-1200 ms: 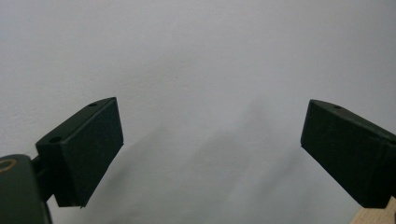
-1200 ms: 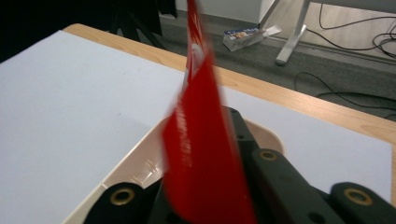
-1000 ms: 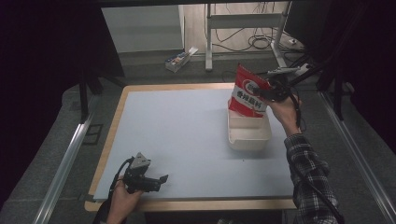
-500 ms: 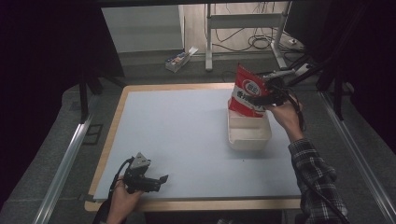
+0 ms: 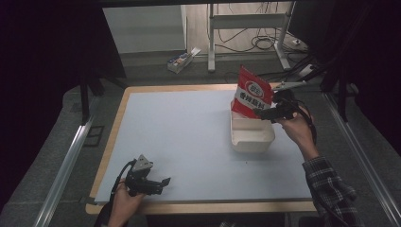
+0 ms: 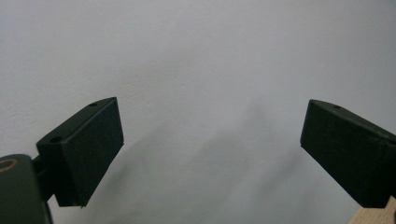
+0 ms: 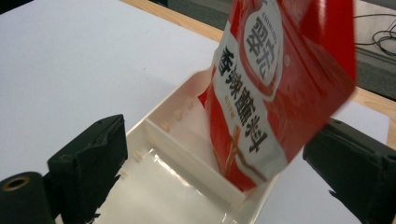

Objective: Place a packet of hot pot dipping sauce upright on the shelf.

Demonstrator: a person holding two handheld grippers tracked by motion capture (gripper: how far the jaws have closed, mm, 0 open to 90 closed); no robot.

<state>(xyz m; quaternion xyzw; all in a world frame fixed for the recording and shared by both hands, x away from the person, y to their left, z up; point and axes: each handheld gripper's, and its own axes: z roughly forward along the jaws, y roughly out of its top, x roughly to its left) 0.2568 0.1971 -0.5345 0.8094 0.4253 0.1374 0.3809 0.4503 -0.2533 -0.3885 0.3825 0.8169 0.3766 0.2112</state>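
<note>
A red snack bag (image 5: 252,94) with white lettering stands tilted in the far compartment of a white divided box (image 5: 253,138) at the table's right. My right gripper (image 5: 265,113) hovers just right of the bag; its jaws have just been opening and now stand wide, touching nothing. In the right gripper view the bag (image 7: 271,88) leans ahead of the jaws, above the box (image 7: 159,186), whose near compartment holds nothing. My left gripper (image 5: 161,185) rests open near the front left edge, with only the pale table sheet (image 6: 196,56) between its fingers.
The light blue sheet (image 5: 179,137) covers a wooden table whose edge (image 5: 198,207) shows at the front. Table legs and cables (image 5: 265,42) lie on the floor beyond, with a small box (image 5: 180,60) beside them. Metal rails (image 5: 61,175) run along both sides.
The right gripper let go of the red bag, opened, and drew back toward the person. The bag stays standing in the box. The left gripper has not moved.
</note>
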